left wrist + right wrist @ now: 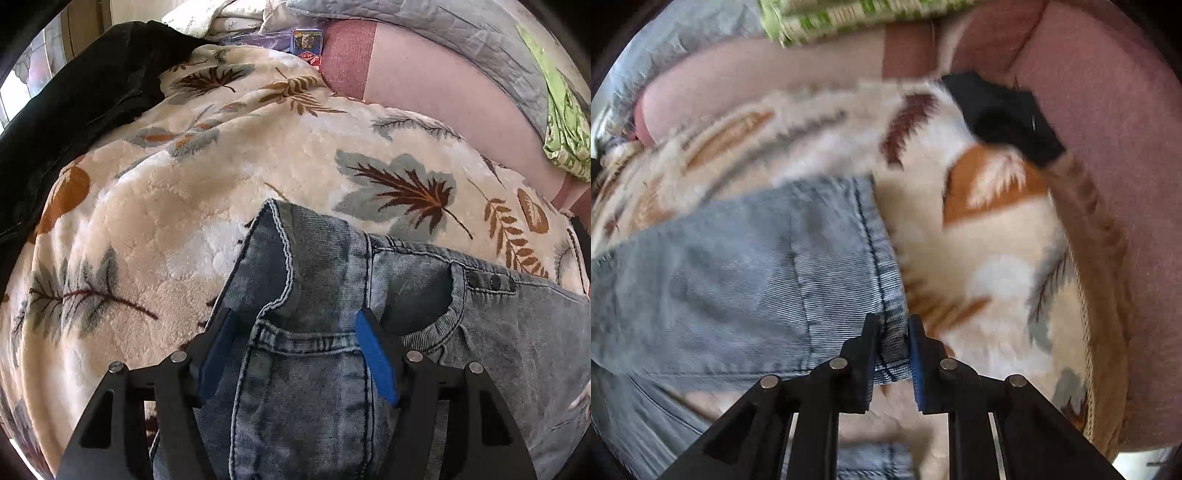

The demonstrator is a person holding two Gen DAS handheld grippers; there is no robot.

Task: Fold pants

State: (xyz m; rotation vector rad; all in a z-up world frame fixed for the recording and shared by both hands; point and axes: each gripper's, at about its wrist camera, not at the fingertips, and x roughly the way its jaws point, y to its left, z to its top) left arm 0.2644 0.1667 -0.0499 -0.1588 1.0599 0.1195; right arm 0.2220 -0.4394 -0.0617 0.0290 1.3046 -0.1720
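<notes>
- Jeans [332, 295] lie on the leaf-print blanket [184, 206], waistband and front pocket towards its left half, a hemmed edge towards its right border.
- We read this as an early fold: the pants look only partly doubled, with one flap standing up over the waistband.
- Our left gripper [295, 354] straddles that denim near the pocket; its blue pads [376, 362] stand apart and do not press the cloth, so nothing is held there.
- Our right gripper [893, 343] is nearly closed on the hemmed denim edge, which sits between its pads, so we count it as grasped. The right view is blurred, so how firmly we cannot say.
- Beyond the blanket, at its far edge, lie a pink sheet [424, 74] and a grey quilt [443, 29]; a black garment [74, 96] rests on the blanket's far left.
- Next, we judge, the left pads must close on the waistband layers before any lift.
- Both ends then need carrying together, so the fold lands square on the blanket.
- Thick seams may slip from a shallow pinch.
</notes>
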